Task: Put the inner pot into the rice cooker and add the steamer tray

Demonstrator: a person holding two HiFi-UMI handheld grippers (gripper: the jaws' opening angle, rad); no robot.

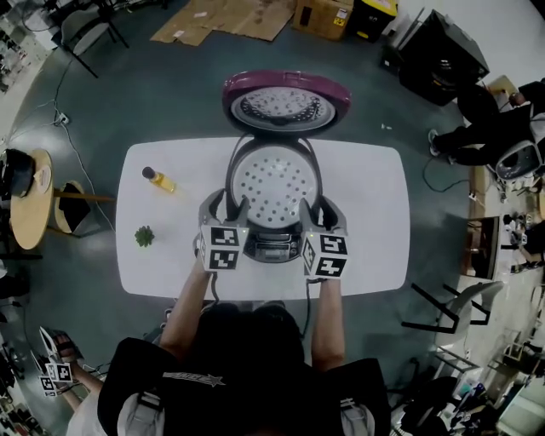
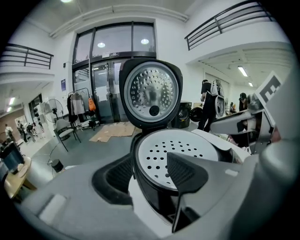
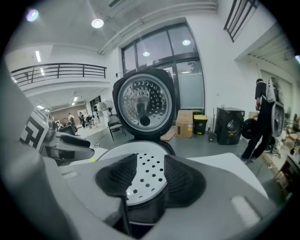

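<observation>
The rice cooker (image 1: 271,223) stands in the middle of the white table (image 1: 375,213), its magenta lid (image 1: 285,100) swung up at the back. A white perforated steamer tray (image 1: 272,183) lies flat in its mouth and hides whatever is beneath it. My left gripper (image 1: 228,207) hovers at the cooker's near left rim, jaws open; in the left gripper view the left gripper (image 2: 150,173) straddles the rim with the steamer tray (image 2: 178,150) beyond. My right gripper (image 1: 320,211) hovers at the near right rim, also open. The right gripper (image 3: 150,180) has nothing between its pads, and the steamer tray (image 3: 140,157) shows through the gap.
A small bottle of yellow liquid (image 1: 160,180) and a small green plant (image 1: 144,236) sit on the table's left part. A round wooden side table (image 1: 30,209) stands off to the left. Cardboard boxes (image 1: 324,15) and black cases lie on the floor beyond.
</observation>
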